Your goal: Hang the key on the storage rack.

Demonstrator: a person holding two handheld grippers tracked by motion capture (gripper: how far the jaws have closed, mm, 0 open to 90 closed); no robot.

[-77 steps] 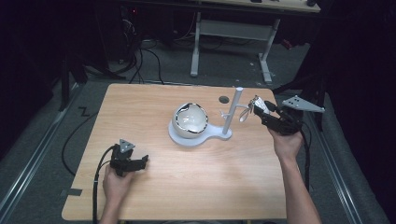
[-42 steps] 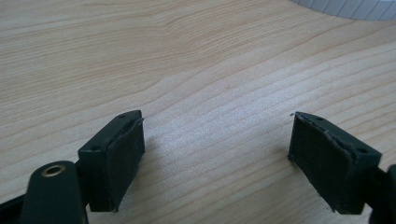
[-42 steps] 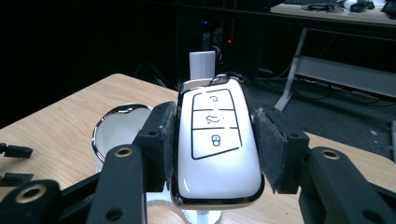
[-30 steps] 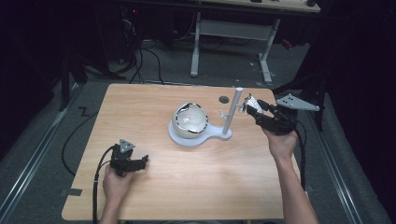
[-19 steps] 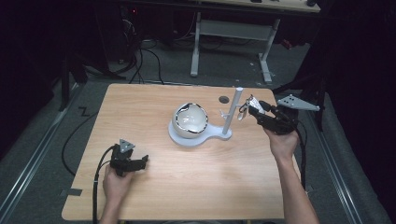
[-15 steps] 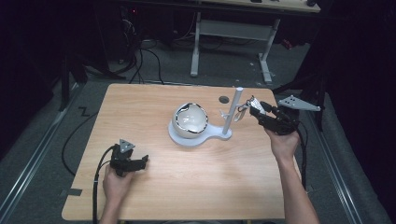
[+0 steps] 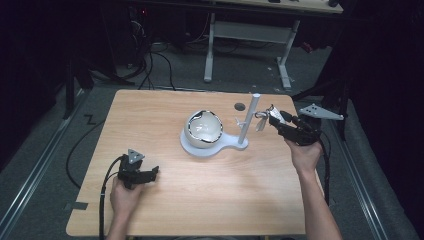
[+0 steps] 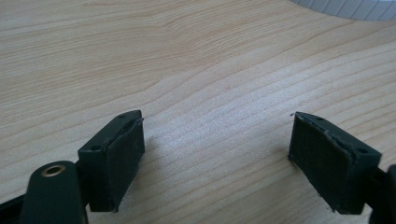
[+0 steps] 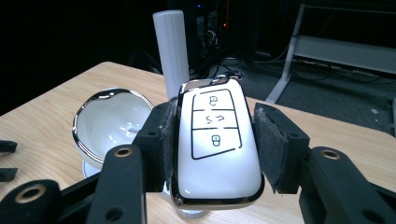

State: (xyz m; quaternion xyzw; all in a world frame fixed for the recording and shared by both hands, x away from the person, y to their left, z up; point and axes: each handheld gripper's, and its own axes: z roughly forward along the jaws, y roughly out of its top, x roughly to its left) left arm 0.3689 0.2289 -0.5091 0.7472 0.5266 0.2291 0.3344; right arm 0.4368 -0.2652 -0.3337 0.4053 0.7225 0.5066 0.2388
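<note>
A white car key fob (image 9: 217, 140) with a chrome rim and three black button outlines sits between the pads of my right gripper (image 9: 212, 135), which is shut on it. In the high view this gripper (image 7: 270, 119) holds the key fob (image 7: 261, 122) in the air just right of a white upright post (image 7: 249, 120). The post (image 9: 171, 46) rises from a white base (image 7: 227, 146) that also carries a chrome-rimmed white bowl (image 7: 204, 127). My left gripper (image 7: 152, 171) rests low at the table's front left, its jaws open over bare wood (image 8: 217, 149).
The wooden table (image 7: 200, 200) has a small dark round spot (image 7: 239, 106) behind the post. A white desk frame (image 7: 250, 35) and cables stand on the dark floor beyond the far edge. The bowl (image 9: 109, 121) lies left of the held fob.
My right gripper has carried the key fob a little leftward, closer to the post. The left gripper has stayed still.
</note>
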